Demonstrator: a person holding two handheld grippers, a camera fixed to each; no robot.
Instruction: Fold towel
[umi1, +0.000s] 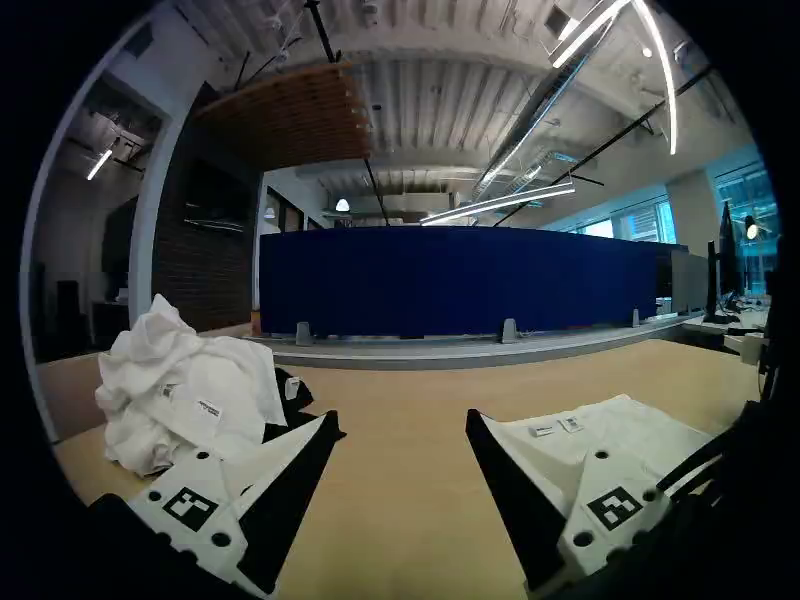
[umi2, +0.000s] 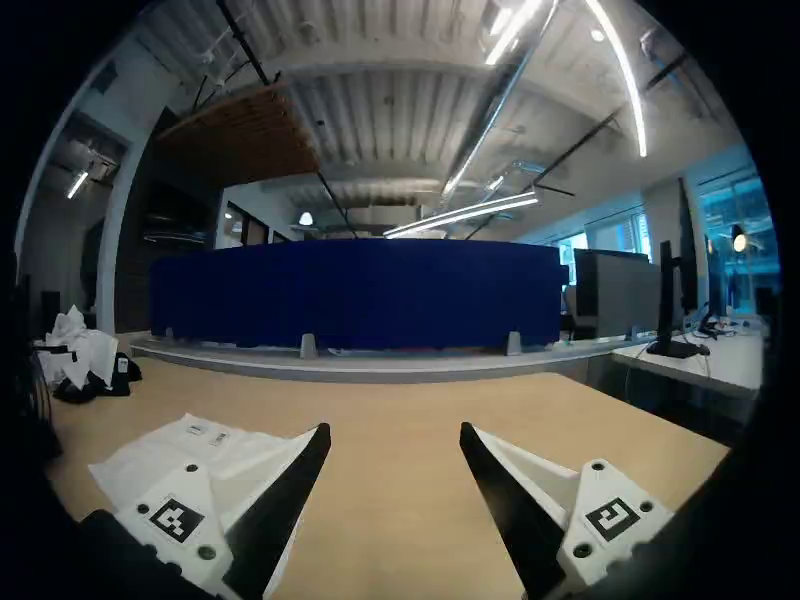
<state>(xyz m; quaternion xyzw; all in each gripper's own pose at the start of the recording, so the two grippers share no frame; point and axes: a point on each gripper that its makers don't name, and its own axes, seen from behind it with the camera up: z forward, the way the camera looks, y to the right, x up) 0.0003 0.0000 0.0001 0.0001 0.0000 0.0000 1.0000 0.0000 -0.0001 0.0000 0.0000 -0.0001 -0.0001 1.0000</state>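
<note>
A crumpled pile of white towels (umi1: 185, 395) lies on the wooden table (umi1: 400, 480) just beyond my left gripper's left finger. A flat folded white towel (umi1: 610, 425) with small labels rests by that gripper's right finger. My left gripper (umi1: 400, 415) is open and holds nothing, low over the bare wood. In the right gripper view the folded towel (umi2: 200, 445) lies behind the left finger, and the crumpled pile (umi2: 80, 355) sits far off at the left. My right gripper (umi2: 393, 428) is open too, with bare table (umi2: 400, 500) between its fingers.
A long blue partition (umi1: 450, 280) on grey feet runs along the table's far edge. Something black (umi1: 298, 392) pokes out beside the crumpled pile. A neighbouring desk with monitors (umi2: 670, 300) stands at the right, past the table's right edge (umi2: 660, 420).
</note>
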